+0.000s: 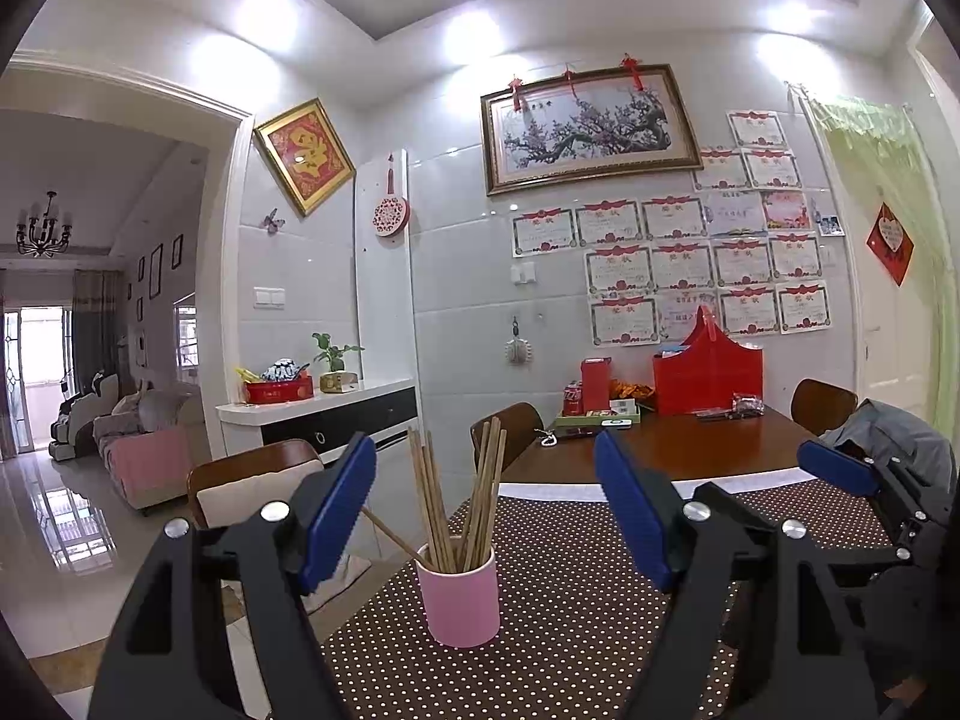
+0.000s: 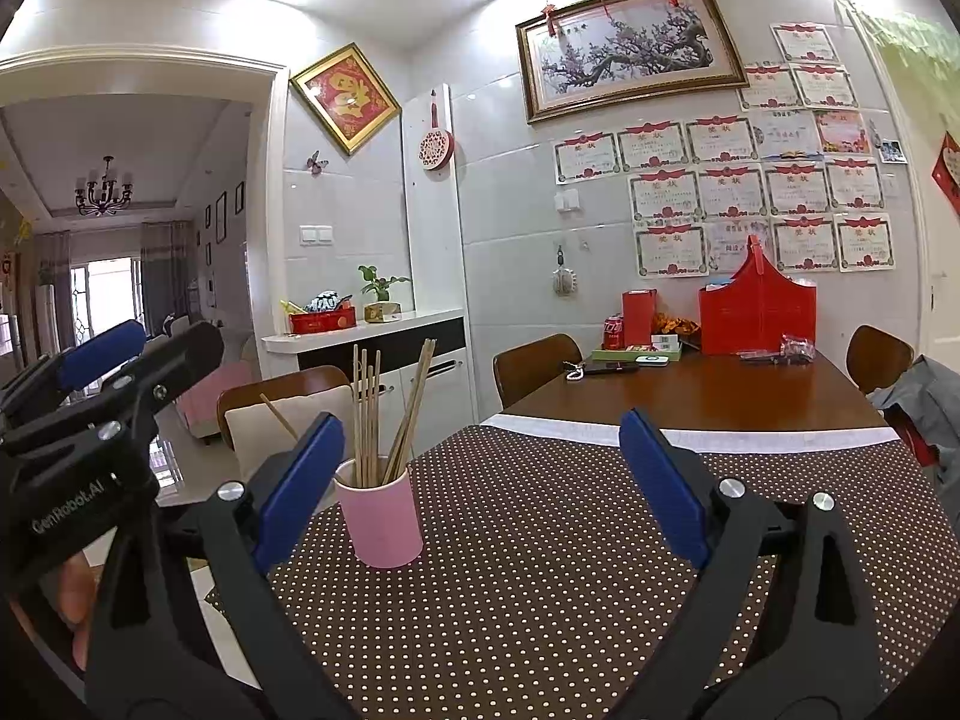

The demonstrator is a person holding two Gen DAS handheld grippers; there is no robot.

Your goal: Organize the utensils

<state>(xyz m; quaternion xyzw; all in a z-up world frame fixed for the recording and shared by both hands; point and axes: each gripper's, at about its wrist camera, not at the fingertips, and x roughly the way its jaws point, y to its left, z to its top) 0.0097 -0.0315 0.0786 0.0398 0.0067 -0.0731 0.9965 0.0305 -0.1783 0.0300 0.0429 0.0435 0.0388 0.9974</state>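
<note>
Both tongs gape wide and empty; the pink cup [image 1: 459, 597] of upright chopsticks [image 1: 462, 498] stands dead ahead between the left tongs [image 1: 489, 516], off-left of the right tongs [image 2: 483, 486].

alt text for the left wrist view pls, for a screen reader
A pink cup holding wooden chopsticks stands on a brown polka-dot tablecloth, framed between the open blue-padded fingers of the left gripper. The right gripper shows at the right edge, in a tiled dining room.
</note>
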